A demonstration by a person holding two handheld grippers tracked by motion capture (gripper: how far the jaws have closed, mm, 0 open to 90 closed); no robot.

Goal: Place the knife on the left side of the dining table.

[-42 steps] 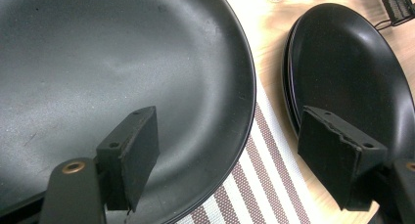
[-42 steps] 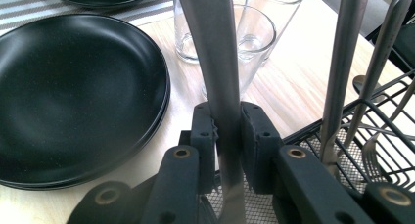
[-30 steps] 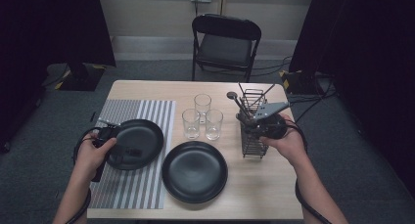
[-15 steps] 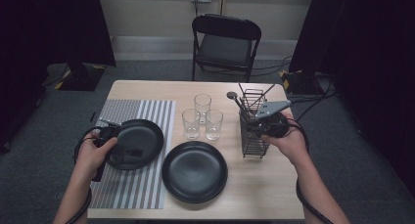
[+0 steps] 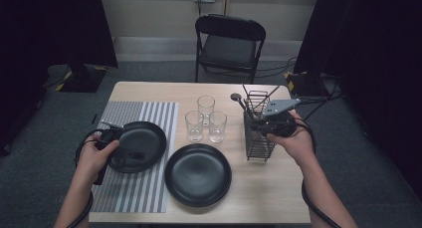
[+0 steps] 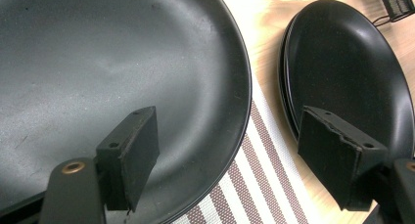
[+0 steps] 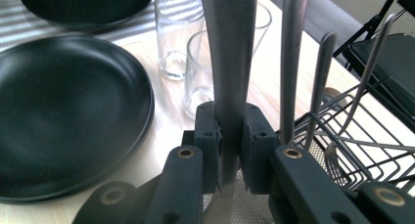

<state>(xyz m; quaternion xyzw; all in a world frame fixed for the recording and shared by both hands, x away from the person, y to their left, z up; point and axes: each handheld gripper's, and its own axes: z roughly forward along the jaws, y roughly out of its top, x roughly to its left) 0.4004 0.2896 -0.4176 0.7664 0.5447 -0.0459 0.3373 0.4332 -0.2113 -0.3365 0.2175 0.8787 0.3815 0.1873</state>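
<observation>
The right gripper (image 7: 229, 136) has its jaws pressed on a flat grey metal handle (image 7: 229, 53), a smooth, matte piece of cutlery standing upright between the pads. This handle rises from a black wire cutlery basket (image 5: 259, 138) of open mesh, standing at the right side of the table (image 5: 268, 188). The table is pale wood with a fine grain. In the high view the same gripper (image 5: 266, 126) sits against the basket's upper part, with its grey three-cornered plate on top.

The left gripper (image 6: 230, 150) has its jaws set wide apart. One pad hangs over the black plate (image 6: 122, 62) on the left; the other pad lies toward the second black plate (image 6: 352, 67). Neither pad presses on anything. Both plates are round, shallow and matte, with a faint sheen and light scuffing. The left one lies on a placemat (image 6: 259, 150) of woven grey-and-white stripes; the second rests on bare wood.

The right gripper view shows close detail: further slim steel handles (image 7: 291, 62) in the basket and thick-based clear glasses (image 7: 178, 33). The high view shows the layout: three glasses (image 5: 205, 108) grouped in the table's middle, and a black folding chair (image 5: 229, 44) beyond the far edge. The left gripper view shows the placemat's weave, which the high view renders as plain stripes.
</observation>
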